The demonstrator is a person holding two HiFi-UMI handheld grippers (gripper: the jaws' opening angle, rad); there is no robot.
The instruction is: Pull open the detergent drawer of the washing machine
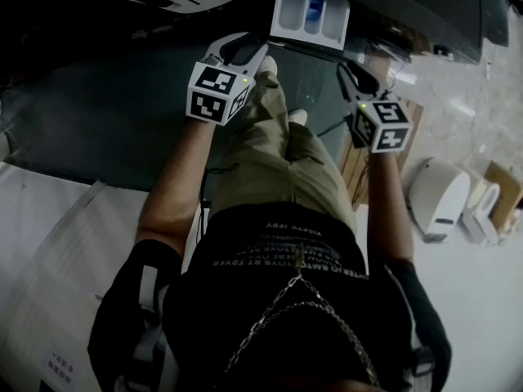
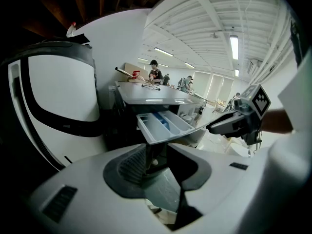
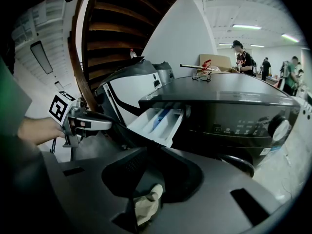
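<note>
Room: big workshop, white beamed ceiling (image 2: 204, 28)
Washing machine (image 3: 229, 111): dark
Detergent drawer (image 1: 309, 13): pulled out of the machine's front
Left gripper (image 1: 249, 51): jaws spread, empty, close to the machine
Right gripper (image 1: 352, 73): same deal, spread and empty

Left gripper (image 1: 245, 51) and right gripper (image 1: 352, 77) held forward, angled down, fingers (image 2: 129, 167) apart, empty

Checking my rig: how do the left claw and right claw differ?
The left claw is pale grey; the right claw is dark. In the head view the left claw is by the left corner of the open drawer, the right claw by its right corner. Both are open, empty and aimed at the drawer.
</note>
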